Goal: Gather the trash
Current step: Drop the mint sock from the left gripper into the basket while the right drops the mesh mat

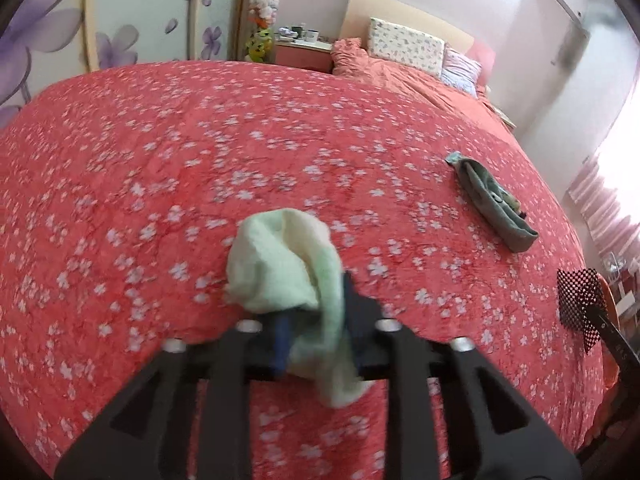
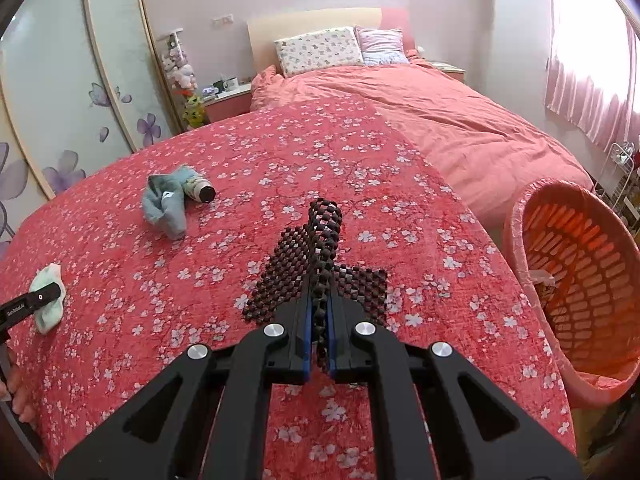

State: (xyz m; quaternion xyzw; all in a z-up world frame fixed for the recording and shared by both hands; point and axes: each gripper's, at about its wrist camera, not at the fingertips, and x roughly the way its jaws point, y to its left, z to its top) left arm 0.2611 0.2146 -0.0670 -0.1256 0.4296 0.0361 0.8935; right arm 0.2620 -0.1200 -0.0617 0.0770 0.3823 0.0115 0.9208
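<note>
Small white lettering on the left gripper (image 2: 40, 298) side, too blurred to read

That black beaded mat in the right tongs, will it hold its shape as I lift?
Probably not: the beaded mat already folds at the right tongs, so it should droop. Its open bead weave looks light, and grippy enough to hold.

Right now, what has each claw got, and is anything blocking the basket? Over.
Left gripper shut on pale green cloth. Right gripper shut on black mesh mat. Orange basket at bed edge, path clear. Blue cloth with bottle not yet collected.
</note>
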